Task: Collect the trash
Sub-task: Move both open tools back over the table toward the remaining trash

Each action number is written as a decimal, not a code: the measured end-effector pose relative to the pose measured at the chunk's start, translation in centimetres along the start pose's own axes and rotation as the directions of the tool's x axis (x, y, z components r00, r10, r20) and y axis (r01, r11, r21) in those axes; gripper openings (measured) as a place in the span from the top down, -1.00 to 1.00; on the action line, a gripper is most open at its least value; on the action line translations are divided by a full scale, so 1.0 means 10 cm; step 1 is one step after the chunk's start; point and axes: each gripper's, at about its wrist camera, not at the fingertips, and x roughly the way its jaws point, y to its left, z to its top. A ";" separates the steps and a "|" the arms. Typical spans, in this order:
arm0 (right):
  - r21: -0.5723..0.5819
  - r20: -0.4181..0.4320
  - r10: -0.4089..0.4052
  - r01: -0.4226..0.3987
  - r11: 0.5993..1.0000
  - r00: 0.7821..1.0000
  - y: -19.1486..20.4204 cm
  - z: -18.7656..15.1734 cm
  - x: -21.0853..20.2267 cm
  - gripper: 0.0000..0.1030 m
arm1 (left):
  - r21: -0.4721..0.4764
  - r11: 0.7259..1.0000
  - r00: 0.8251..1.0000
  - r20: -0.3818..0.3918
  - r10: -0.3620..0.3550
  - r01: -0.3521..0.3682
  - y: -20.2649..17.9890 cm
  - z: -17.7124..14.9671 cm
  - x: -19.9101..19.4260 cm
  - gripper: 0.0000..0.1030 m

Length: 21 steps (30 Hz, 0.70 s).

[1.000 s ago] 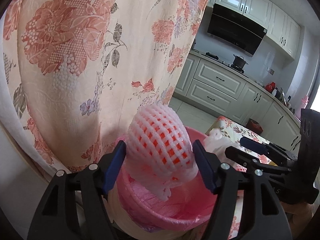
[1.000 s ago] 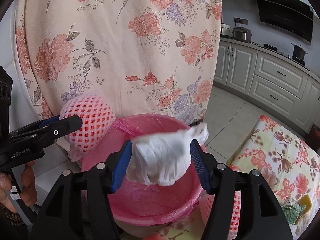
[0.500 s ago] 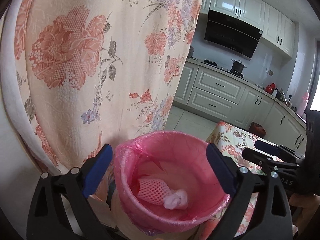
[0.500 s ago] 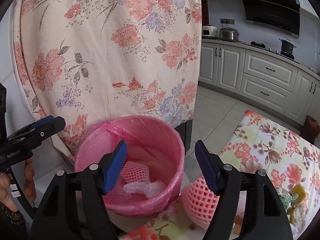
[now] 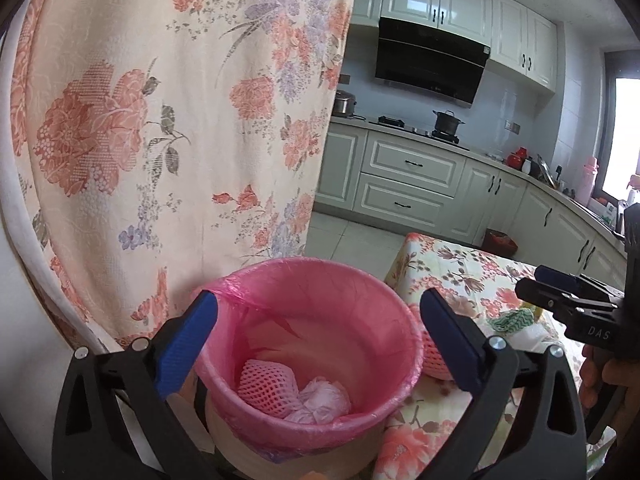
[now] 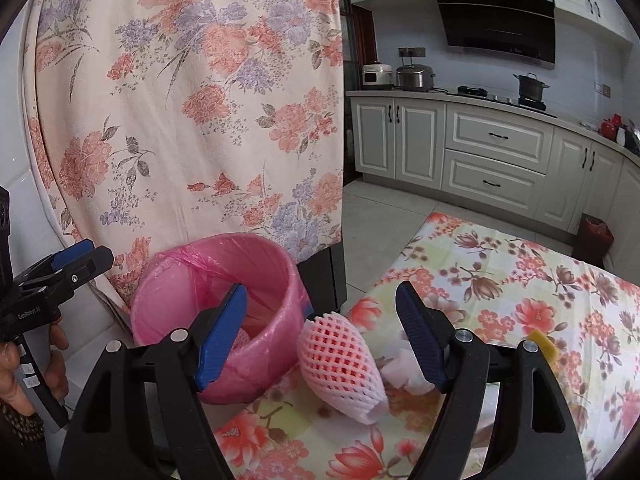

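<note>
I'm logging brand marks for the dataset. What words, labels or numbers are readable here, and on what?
"DAS": white letters, cut off at the frame's edge, on the black right gripper.
"GenRobot.AI": small white print on the black left gripper.
White stickers on the left gripper's handle: too blurred to read.
Mark on the black range hood: too small to read.

Glossy pink plastic bin liner (image 5: 360,280), foam net (image 6: 340,364)
</note>
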 end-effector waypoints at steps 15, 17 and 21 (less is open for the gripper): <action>0.076 0.023 -0.120 0.118 0.990 0.993 -0.65 -0.39 -0.68 -0.50 | 0.050 0.986 0.987 -0.047 -0.156 0.158 -0.63 -0.10 -0.07 -0.79; 0.083 0.022 -0.131 0.128 0.988 0.991 -0.69 -0.45 -0.74 -0.51 | 0.044 0.981 0.982 -0.050 -0.184 0.187 -0.68 -0.11 -0.07 -0.79; 0.088 0.014 -0.157 0.155 0.984 0.987 -0.77 -0.61 -0.86 -0.53 | 0.035 0.975 0.974 -0.066 -0.217 0.219 -0.80 -0.14 -0.06 -0.79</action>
